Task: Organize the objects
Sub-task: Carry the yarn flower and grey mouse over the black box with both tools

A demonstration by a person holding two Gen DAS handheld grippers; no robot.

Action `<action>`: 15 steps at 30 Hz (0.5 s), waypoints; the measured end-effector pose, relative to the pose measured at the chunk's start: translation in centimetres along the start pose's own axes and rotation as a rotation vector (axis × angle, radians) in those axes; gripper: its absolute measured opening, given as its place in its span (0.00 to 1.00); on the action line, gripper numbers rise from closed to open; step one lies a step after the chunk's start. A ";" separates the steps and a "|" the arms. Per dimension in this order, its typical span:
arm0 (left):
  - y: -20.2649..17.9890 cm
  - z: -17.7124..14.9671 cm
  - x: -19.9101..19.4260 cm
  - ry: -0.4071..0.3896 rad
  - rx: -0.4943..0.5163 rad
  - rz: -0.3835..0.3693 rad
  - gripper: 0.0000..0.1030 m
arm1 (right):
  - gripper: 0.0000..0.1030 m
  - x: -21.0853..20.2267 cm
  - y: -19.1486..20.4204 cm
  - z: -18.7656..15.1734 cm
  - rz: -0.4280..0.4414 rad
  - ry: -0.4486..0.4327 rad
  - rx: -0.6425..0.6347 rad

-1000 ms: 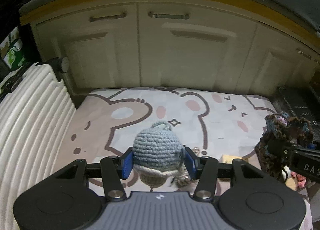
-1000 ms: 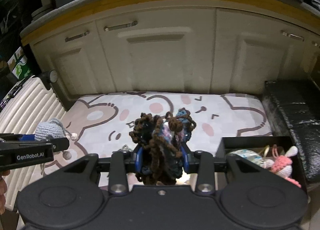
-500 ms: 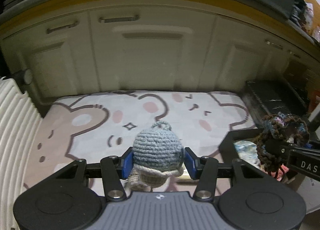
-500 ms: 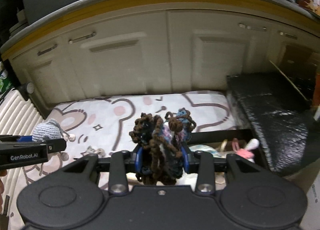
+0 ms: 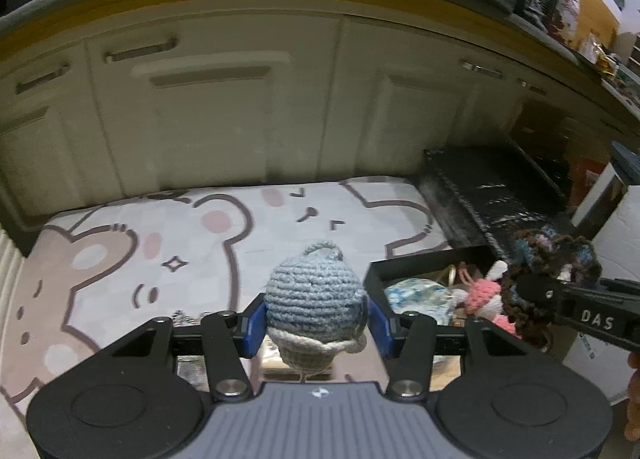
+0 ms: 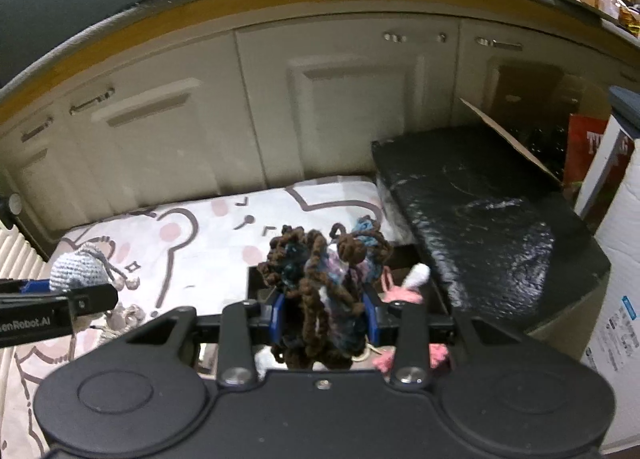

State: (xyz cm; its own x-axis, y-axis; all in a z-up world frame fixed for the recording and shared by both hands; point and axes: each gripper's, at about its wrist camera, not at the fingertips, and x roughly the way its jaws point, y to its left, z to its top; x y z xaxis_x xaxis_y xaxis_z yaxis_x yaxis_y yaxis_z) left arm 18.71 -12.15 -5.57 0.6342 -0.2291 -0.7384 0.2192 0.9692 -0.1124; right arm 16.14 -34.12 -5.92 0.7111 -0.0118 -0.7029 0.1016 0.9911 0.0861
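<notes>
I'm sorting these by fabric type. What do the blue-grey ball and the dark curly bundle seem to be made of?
The blue-grey ball looks crocheted from matte yarn: even stitch rows show, with a cream band below. The dark curly bundle seems to be thicker brown yarn in loose curls, mixed with blue and pale strands. The fibre itself cannot be told.

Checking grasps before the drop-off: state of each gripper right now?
Left gripper: closed on the blue-grey crochet toy.
Right gripper: closed on the brown yarn toy.
</notes>
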 end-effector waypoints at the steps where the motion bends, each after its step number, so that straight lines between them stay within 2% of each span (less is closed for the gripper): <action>1: -0.3 0.0 0.2 0.000 0.002 -0.010 0.51 | 0.38 0.2 -0.3 -0.1 -0.003 0.005 0.002; 15: -4.0 0.4 3.8 0.031 0.039 -0.126 0.51 | 0.38 5.6 -2.7 -1.3 -0.069 0.142 -0.005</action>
State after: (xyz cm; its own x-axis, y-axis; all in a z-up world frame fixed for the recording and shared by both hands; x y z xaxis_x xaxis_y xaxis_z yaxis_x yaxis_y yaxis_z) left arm 20.55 -16.93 -7.66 0.5770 -0.3454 -0.7401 0.3251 0.9284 -0.1798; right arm 18.93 -36.67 -10.97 0.5971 -0.0610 -0.7998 0.1426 0.9893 0.0311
